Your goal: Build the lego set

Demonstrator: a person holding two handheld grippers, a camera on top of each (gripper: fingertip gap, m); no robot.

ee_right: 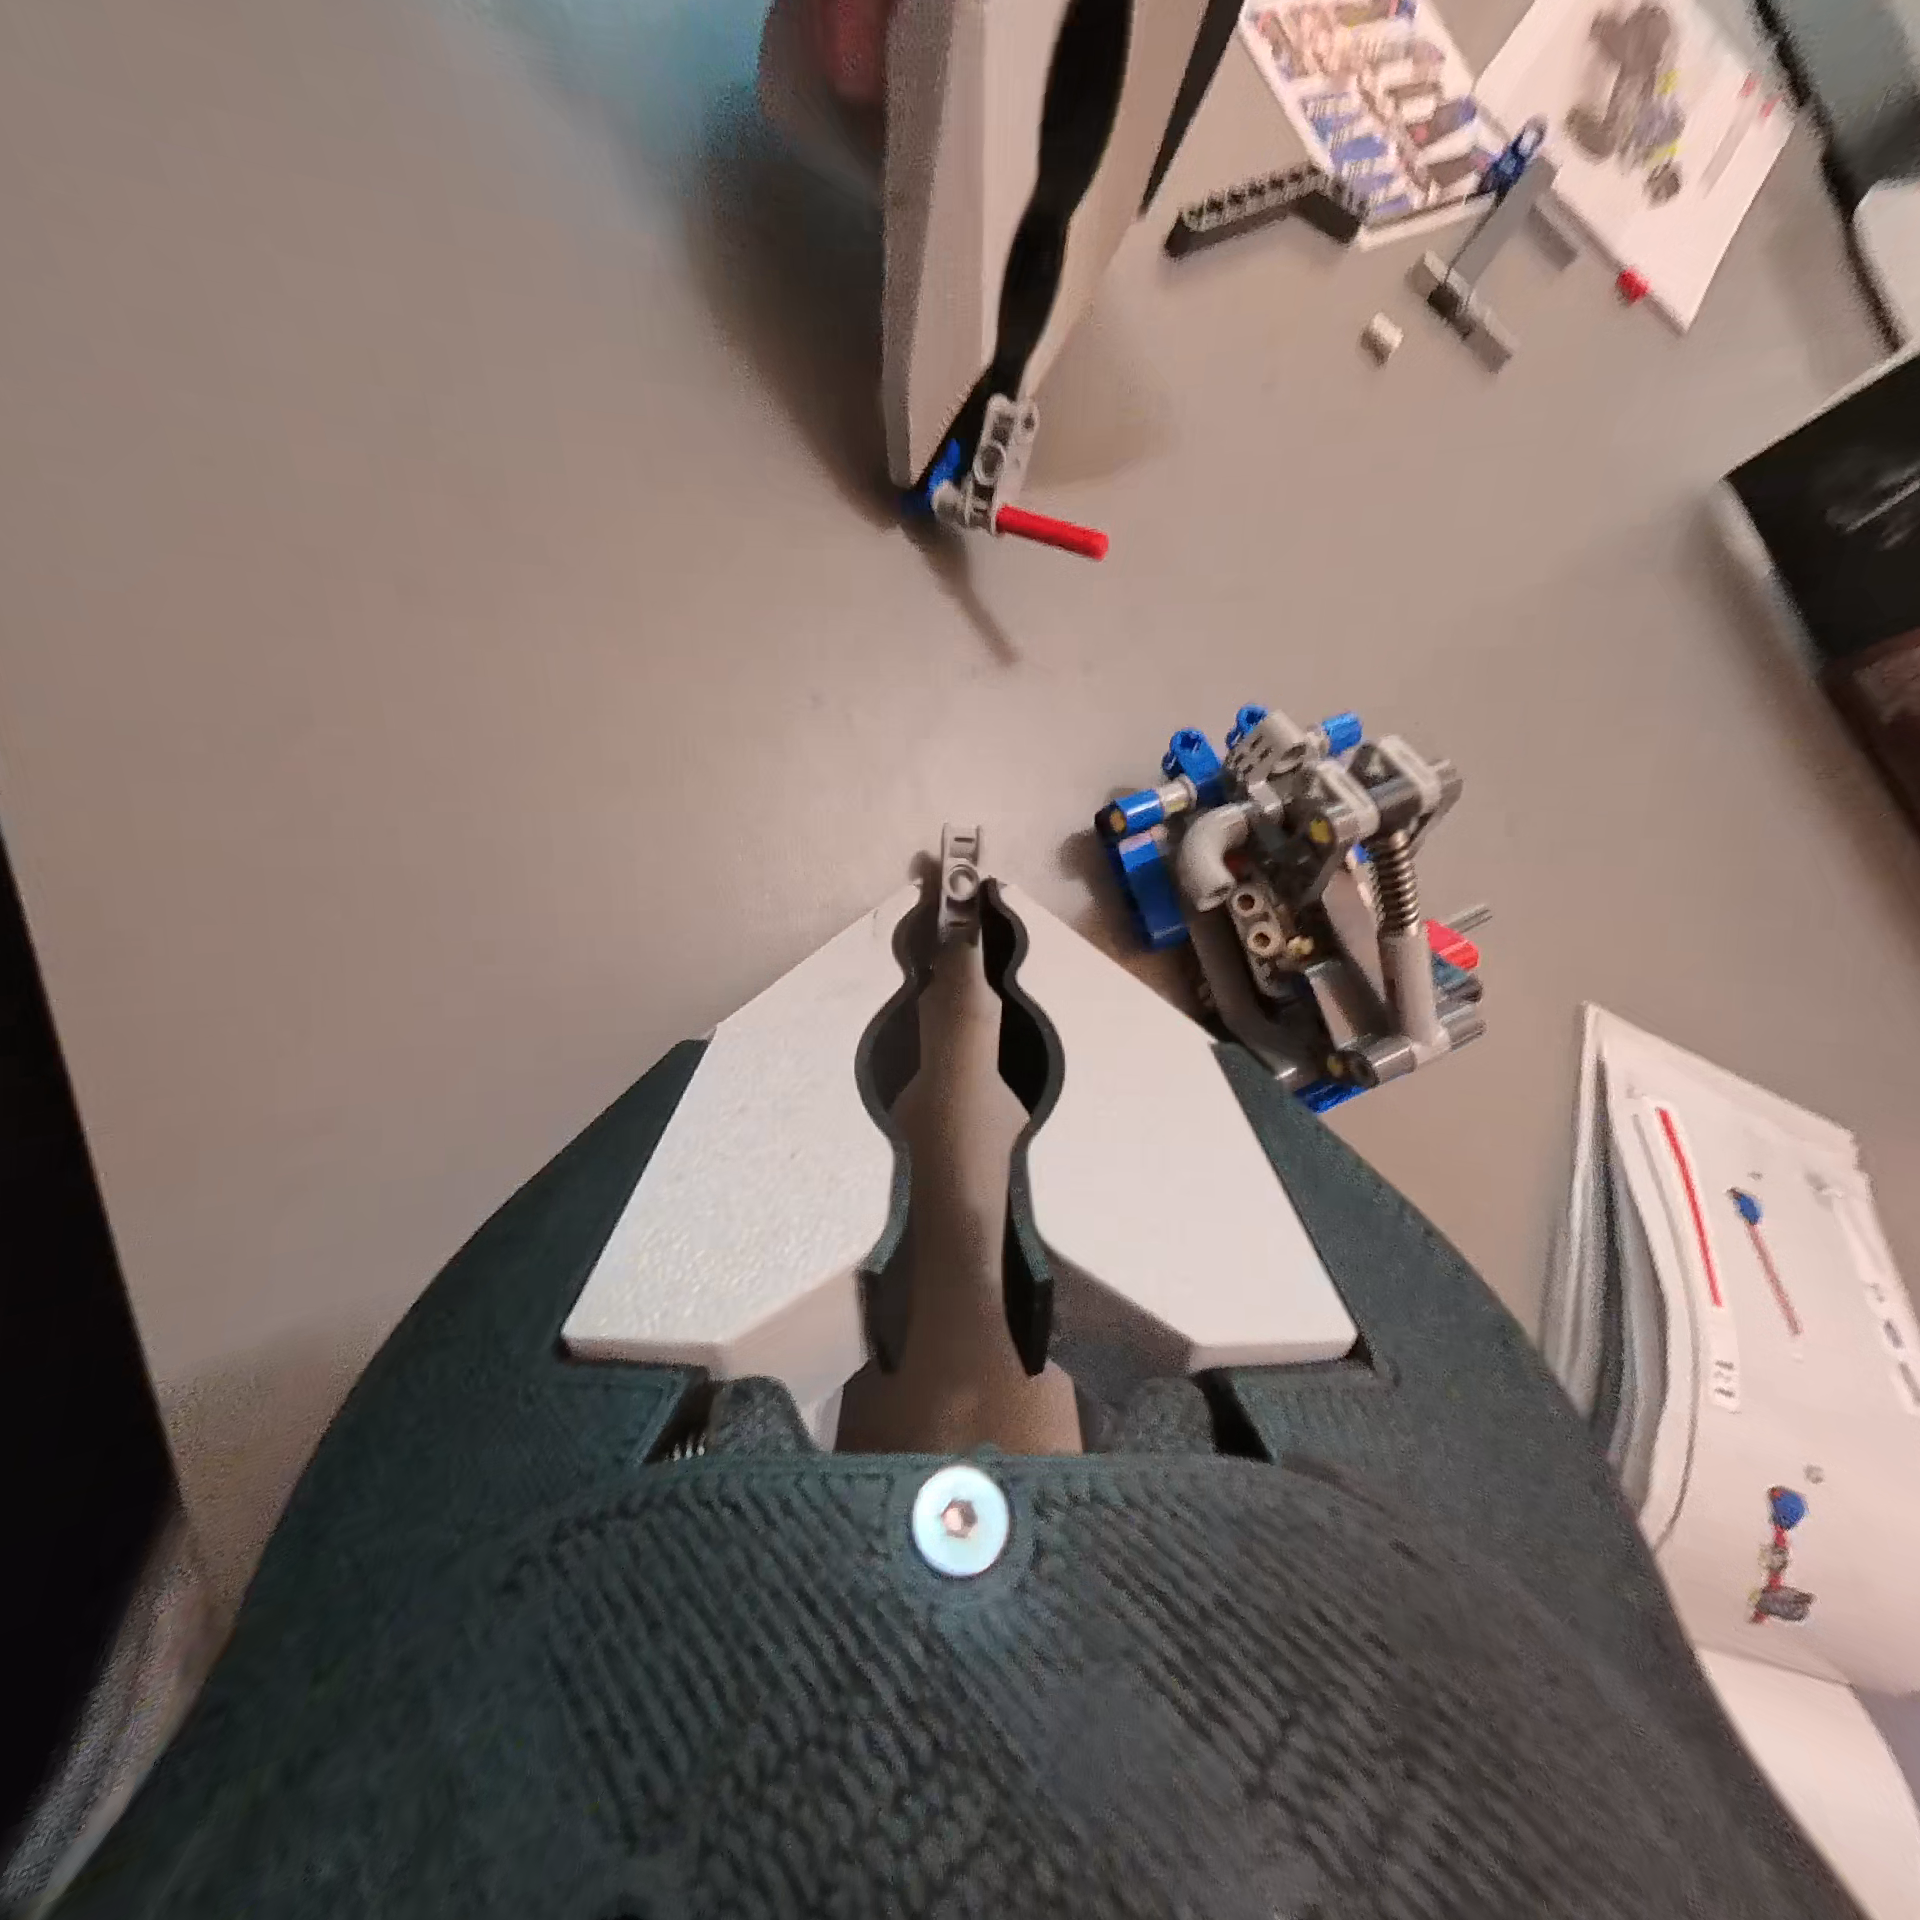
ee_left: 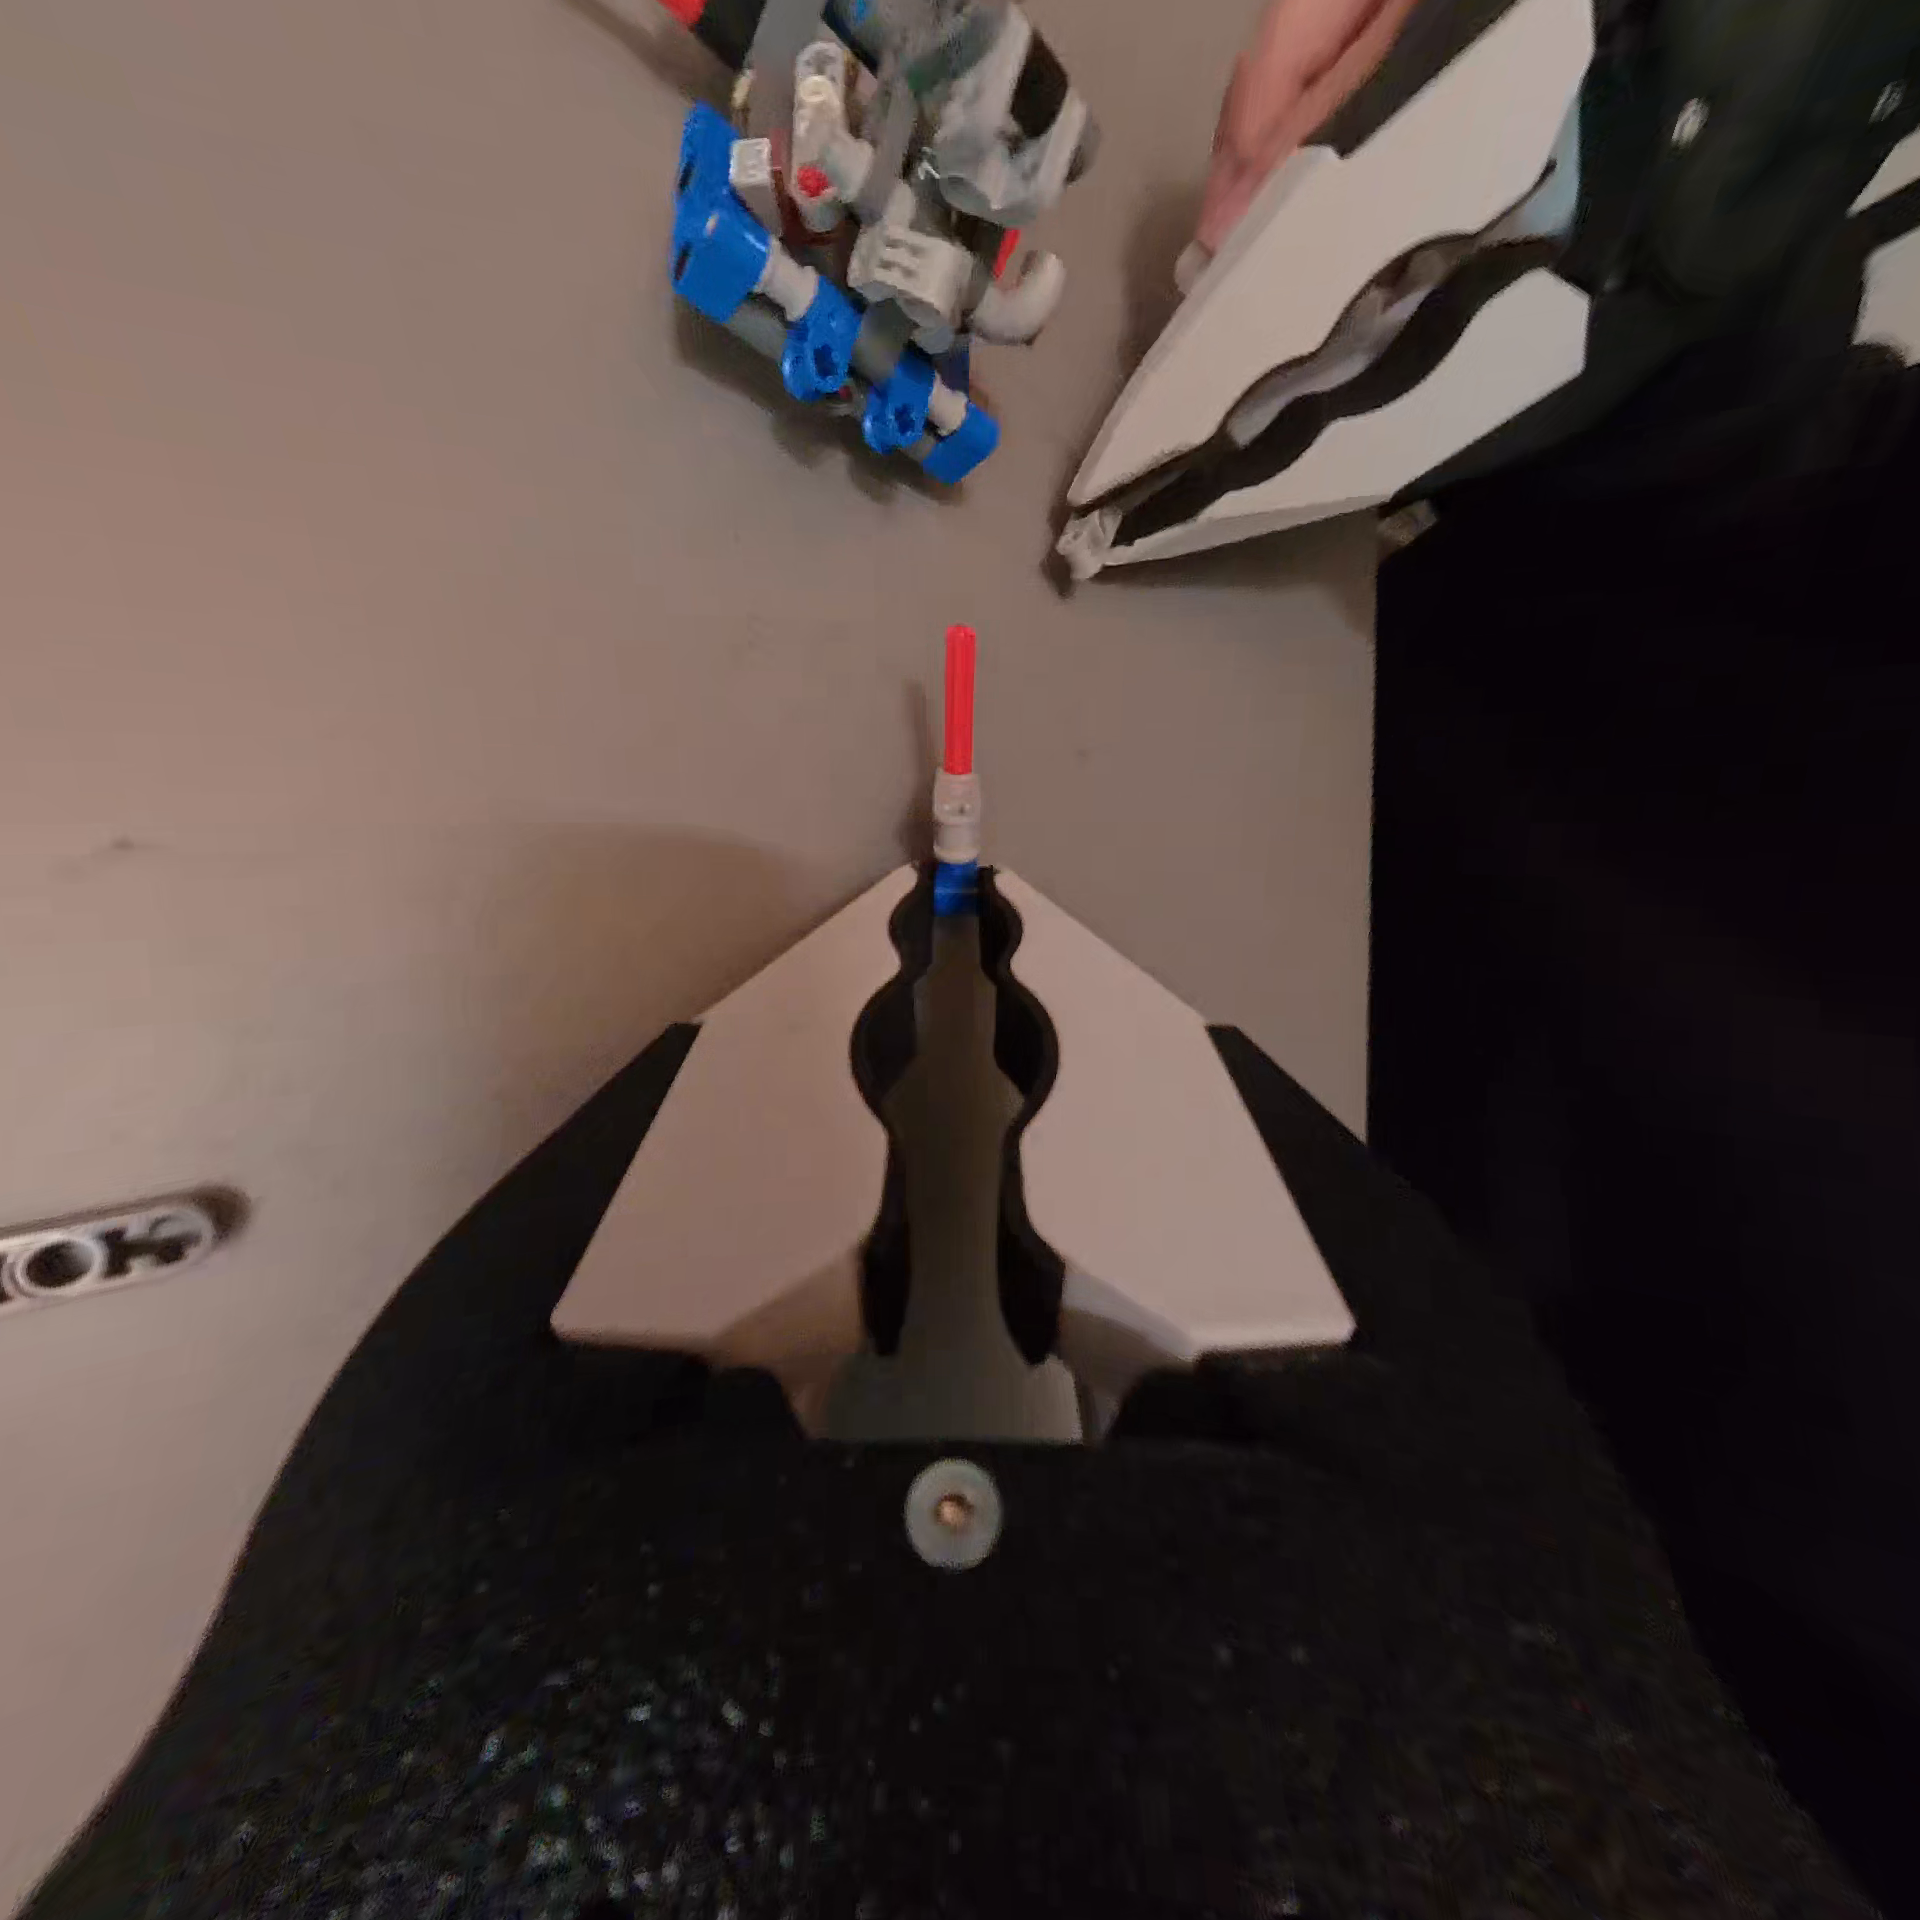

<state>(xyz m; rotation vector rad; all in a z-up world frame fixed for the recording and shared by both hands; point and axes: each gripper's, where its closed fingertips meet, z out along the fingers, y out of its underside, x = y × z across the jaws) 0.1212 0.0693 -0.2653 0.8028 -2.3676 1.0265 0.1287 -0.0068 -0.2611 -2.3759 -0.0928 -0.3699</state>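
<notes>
In the left wrist view my left gripper [ee_left: 956, 883] is shut on a small assembly. A blue piece [ee_left: 954, 891] sits between the pads, with a grey connector [ee_left: 956, 810] and a red axle [ee_left: 958, 701] sticking out forward above the table [ee_left: 364, 520]. The same assembly [ee_right: 997, 499] shows in the right wrist view at the left gripper's tips [ee_right: 940, 483]. My right gripper [ee_right: 958, 896] is shut on a small grey connector [ee_right: 958, 878] just above the table, left of a blue and grey brick model [ee_right: 1309, 904]. The model also shows in the left wrist view [ee_left: 862, 260], with the right gripper [ee_left: 1081, 540] beside it.
An open instruction booklet [ee_right: 1714, 1351] lies at the right and more printed sheets [ee_right: 1621, 135] at the back. Loose parts lie near them: a black beam [ee_right: 1257, 208] and grey pieces [ee_right: 1455, 281]. A black box [ee_right: 1839, 520] stands at the right edge. A grey beam [ee_left: 104, 1252] lies at the left.
</notes>
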